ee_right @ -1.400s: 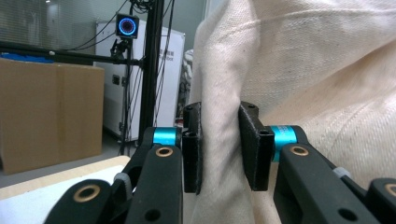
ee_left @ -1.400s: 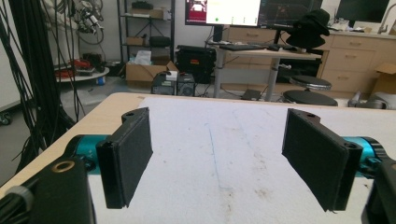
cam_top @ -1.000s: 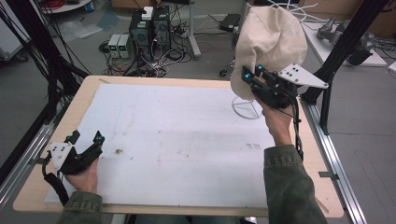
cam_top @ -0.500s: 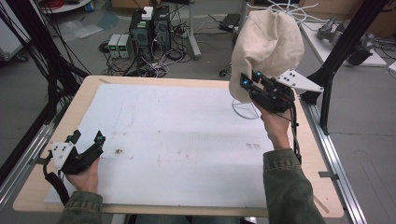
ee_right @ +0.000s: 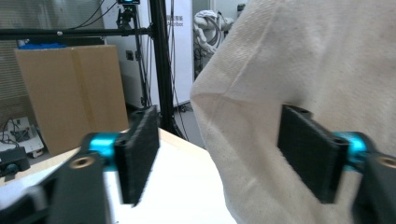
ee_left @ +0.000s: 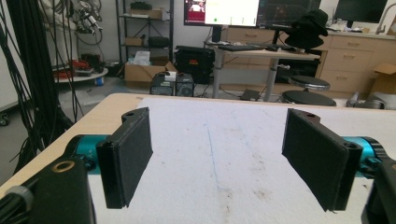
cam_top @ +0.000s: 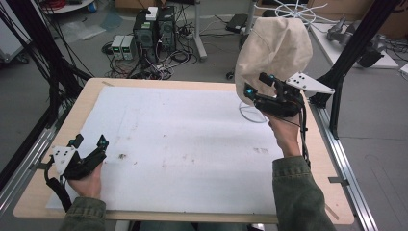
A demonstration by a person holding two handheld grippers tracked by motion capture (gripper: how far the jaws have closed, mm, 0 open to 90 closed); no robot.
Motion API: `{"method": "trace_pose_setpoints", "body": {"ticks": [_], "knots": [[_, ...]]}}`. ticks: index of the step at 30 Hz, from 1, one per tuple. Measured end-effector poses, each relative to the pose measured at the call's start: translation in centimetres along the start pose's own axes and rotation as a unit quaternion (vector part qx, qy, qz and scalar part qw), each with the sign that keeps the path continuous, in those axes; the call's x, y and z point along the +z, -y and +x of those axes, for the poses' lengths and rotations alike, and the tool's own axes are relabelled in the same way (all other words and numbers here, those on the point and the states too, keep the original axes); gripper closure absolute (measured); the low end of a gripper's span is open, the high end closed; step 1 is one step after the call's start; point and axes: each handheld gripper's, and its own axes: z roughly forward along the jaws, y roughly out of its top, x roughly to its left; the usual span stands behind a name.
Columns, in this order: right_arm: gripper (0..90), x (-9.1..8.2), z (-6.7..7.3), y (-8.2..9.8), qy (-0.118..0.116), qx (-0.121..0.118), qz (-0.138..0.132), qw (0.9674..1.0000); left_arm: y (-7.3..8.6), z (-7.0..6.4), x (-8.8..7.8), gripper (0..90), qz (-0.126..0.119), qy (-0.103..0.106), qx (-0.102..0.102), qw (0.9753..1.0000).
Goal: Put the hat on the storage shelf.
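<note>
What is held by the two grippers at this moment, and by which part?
Nothing is held. The left gripper is open over the table; the right gripper is open around the edge of the cloth bag, not closed.

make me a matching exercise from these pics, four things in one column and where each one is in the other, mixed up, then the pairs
Things:
1. left hand-held gripper
2. right hand-held gripper
3. beige cloth bag
4. white wire ring

Places:
A. hanging over the table's far right corner
B. lying flat on the white mat under the bag
C. low over the mat's near left part, jaws open on nothing
D. raised at the bag's lower edge, jaws open with cloth between them

Pairs: 1-C, 2-D, 3-A, 4-B
</note>
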Motion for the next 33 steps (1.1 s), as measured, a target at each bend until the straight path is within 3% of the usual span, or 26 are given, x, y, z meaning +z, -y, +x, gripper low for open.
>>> {"method": "trace_pose_setpoints", "body": {"ticks": [2, 9, 12, 14, 27, 33], "knots": [[19.5, -0.3, 0.1, 0.1, 0.013, -0.002, -0.006, 0.9999, 0.0, 0.0, 0.0, 24.3, 0.000, 0.000, 0.001, 1.0000], [13.7, -0.9, 0.0, 0.3, 0.031, 0.002, -0.012, 0.9994, 0.0, -0.1, 0.0, 24.2, 0.000, 0.002, 0.001, 1.0000], [10.6, -1.4, -0.1, 0.8, 0.063, 0.000, -0.003, 0.9980, 0.0, -0.1, 0.1, 24.3, 0.001, 0.003, 0.002, 1.0000], [10.5, -1.9, -0.2, 0.9, 0.075, -0.001, 0.001, 0.9972, 0.0, -0.1, 0.1, 24.2, 0.000, 0.002, 0.002, 1.0000], [10.5, -4.7, 0.0, 2.0, 0.099, 0.007, 0.004, 0.9950, 0.0, -0.1, 0.0, 24.3, 0.001, 0.002, 0.001, 1.0000], [10.5, -6.1, 0.0, 2.8, 0.127, 0.010, -0.003, 0.9918, 0.0, -0.1, 0.0, 24.2, 0.001, 0.001, 0.000, 1.0000]]}}
